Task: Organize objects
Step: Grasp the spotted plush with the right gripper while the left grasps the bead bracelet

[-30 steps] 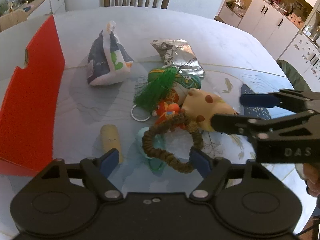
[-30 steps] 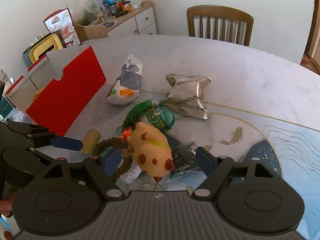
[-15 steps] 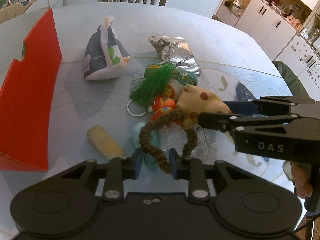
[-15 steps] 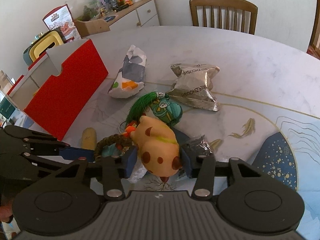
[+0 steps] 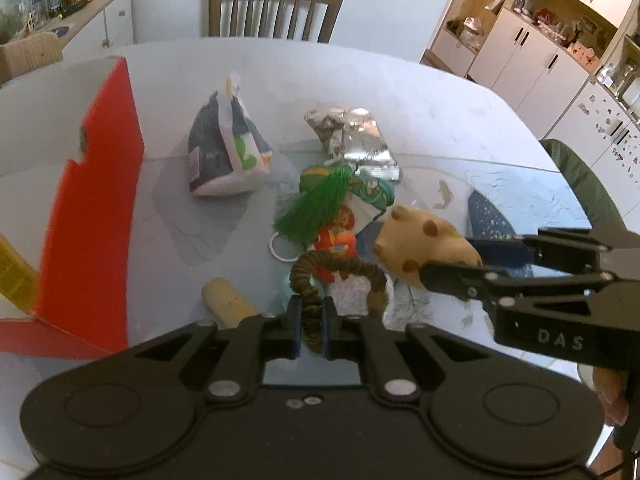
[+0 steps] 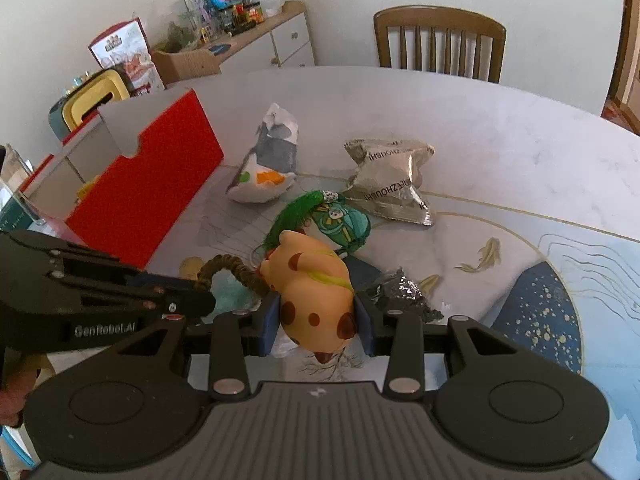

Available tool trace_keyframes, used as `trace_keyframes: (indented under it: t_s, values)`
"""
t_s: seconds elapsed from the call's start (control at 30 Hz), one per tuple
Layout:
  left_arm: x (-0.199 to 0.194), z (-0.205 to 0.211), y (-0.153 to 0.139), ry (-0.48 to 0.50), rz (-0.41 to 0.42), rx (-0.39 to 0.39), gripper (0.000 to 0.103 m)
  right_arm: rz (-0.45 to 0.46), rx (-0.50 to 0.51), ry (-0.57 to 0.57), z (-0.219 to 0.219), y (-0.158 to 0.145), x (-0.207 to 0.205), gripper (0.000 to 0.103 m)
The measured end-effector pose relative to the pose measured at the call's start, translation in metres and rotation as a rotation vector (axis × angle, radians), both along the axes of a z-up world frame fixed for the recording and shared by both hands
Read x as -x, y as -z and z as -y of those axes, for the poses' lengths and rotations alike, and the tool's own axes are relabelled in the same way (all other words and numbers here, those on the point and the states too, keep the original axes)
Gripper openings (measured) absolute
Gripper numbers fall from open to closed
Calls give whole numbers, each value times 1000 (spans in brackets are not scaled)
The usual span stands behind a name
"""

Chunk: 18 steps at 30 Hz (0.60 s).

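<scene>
Brown braided ring (image 5: 312, 312) pinched in left gripper (image 5: 310, 334); spotted toy (image 6: 316, 296) clamped in right gripper (image 6: 316, 322).

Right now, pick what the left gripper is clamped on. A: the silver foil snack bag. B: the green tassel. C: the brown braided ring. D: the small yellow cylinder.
C: in the left wrist view the left gripper has its two blue pads pressed against the brown braided ring, while the right gripper holds the spotted yellow plush toy.
</scene>
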State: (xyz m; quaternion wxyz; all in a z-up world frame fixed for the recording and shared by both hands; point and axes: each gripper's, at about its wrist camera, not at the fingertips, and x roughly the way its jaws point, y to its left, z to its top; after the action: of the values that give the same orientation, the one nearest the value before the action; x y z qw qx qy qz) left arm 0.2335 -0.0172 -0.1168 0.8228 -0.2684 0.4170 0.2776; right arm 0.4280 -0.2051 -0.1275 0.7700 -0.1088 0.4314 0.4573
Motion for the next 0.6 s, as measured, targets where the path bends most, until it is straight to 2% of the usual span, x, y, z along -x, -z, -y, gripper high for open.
trace_keyframes:
  t_s: [0.37,0.6]
  values:
    - [36,-8,-49,0,86,-4,7,21,-43,49,14,-36,28,39]
    - [63,-25,-75,-12,132,-4,7,56,-57,40,3,-64,51,39]
